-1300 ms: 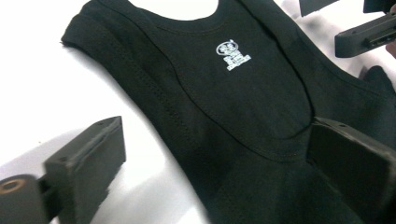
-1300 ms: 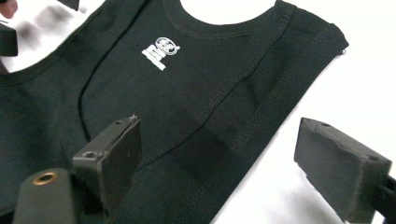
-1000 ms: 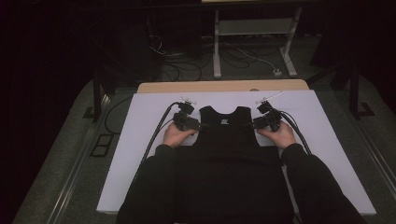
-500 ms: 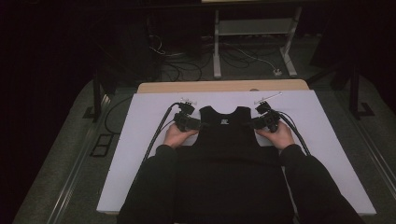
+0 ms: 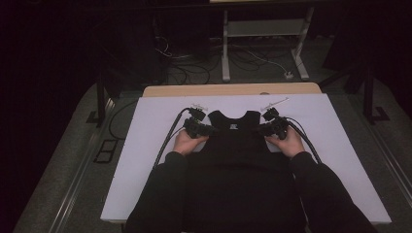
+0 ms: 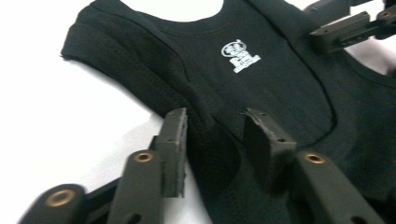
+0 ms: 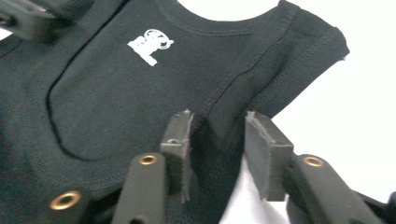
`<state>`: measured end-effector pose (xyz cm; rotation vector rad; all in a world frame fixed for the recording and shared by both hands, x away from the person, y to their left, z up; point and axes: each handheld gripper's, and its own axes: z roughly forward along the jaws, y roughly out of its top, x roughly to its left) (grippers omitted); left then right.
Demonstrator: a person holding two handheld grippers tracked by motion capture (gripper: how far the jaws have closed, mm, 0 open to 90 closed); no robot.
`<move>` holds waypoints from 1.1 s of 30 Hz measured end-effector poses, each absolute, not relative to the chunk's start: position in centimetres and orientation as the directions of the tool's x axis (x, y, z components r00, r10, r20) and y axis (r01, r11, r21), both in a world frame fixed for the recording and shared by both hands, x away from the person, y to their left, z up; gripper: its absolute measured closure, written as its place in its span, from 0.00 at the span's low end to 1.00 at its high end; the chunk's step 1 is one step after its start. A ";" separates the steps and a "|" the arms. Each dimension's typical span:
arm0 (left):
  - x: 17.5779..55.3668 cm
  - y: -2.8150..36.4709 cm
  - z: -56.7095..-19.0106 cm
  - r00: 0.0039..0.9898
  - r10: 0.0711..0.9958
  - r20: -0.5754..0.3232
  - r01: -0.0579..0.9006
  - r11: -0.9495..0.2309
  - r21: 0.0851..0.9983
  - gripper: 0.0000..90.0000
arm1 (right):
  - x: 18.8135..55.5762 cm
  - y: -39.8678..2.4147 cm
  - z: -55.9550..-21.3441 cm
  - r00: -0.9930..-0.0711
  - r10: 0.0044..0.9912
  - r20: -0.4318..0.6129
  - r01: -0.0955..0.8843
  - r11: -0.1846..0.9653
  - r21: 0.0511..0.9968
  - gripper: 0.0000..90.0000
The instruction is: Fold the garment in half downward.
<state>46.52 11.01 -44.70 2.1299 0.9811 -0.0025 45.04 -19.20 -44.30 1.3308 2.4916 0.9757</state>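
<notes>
My left tongs (image 6: 212,140) and right tongs (image 7: 217,140) have just been closing, each half-open around a shirt (image 5: 233,145) armhole edge, not yet pinching. Shirt lies flat on the surface (image 5: 145,160), ready for gripping.

The shirt (image 5: 233,145) is black all over, with a small white print (image 6: 240,56) near the neck. Its seams are sewn in black thread too. It lies on a table (image 5: 145,145) with a white top and a light brown wooden strip (image 5: 228,90) at the far end. The left gripper (image 5: 197,128) and the right gripper (image 5: 272,127) are black, with little brass-coloured rings on their arms. The person's sleeves (image 5: 160,194) are black. The floor (image 5: 73,160) is grey.
</notes>
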 end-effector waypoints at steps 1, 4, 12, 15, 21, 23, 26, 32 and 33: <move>46.5 11.0 -44.7 0.704 0.649 -0.288 0.641 -0.408 0.650 0.69 | 45.0 -19.2 -44.3 -0.594 0.788 0.165 0.690 0.392 0.608 0.71; 46.2 10.6 -44.6 0.710 0.661 -0.242 0.623 -0.430 0.654 0.76 | 44.9 -19.1 -44.4 -0.603 0.777 0.178 0.688 0.394 0.610 0.79; 46.0 10.0 -44.7 0.723 0.648 -0.242 0.616 -0.445 0.650 0.91 | 45.0 -19.3 -44.7 -0.593 0.760 0.265 0.717 0.349 0.604 0.93; 46.1 10.0 -44.7 0.722 0.647 -0.244 0.618 -0.446 0.647 0.93 | 45.1 -19.4 -44.6 -0.588 0.760 0.276 0.724 0.343 0.598 0.94; 46.3 10.1 -44.6 0.705 0.661 -0.256 0.636 -0.429 0.642 0.93 | 45.3 -19.9 -44.7 -0.571 0.755 0.321 0.744 0.312 0.591 0.95; 46.3 10.3 -44.4 0.703 0.665 -0.253 0.636 -0.427 0.644 0.93 | 45.3 -20.0 -44.5 -0.567 0.759 0.321 0.745 0.306 0.593 0.95; 46.2 10.4 -44.0 0.706 0.664 -0.248 0.634 -0.434 0.640 0.93 | 45.2 -20.0 -44.2 -0.564 0.761 0.320 0.745 0.302 0.595 0.95; 45.7 10.7 -42.5 0.694 0.676 -0.248 0.630 -0.404 0.663 0.94 | 44.9 -20.3 -43.1 -0.562 0.767 0.310 0.738 0.295 0.607 0.95; 45.7 10.8 -42.3 0.695 0.675 -0.249 0.629 -0.403 0.664 0.94 | 44.8 -20.5 -42.8 -0.564 0.766 0.308 0.734 0.294 0.612 0.95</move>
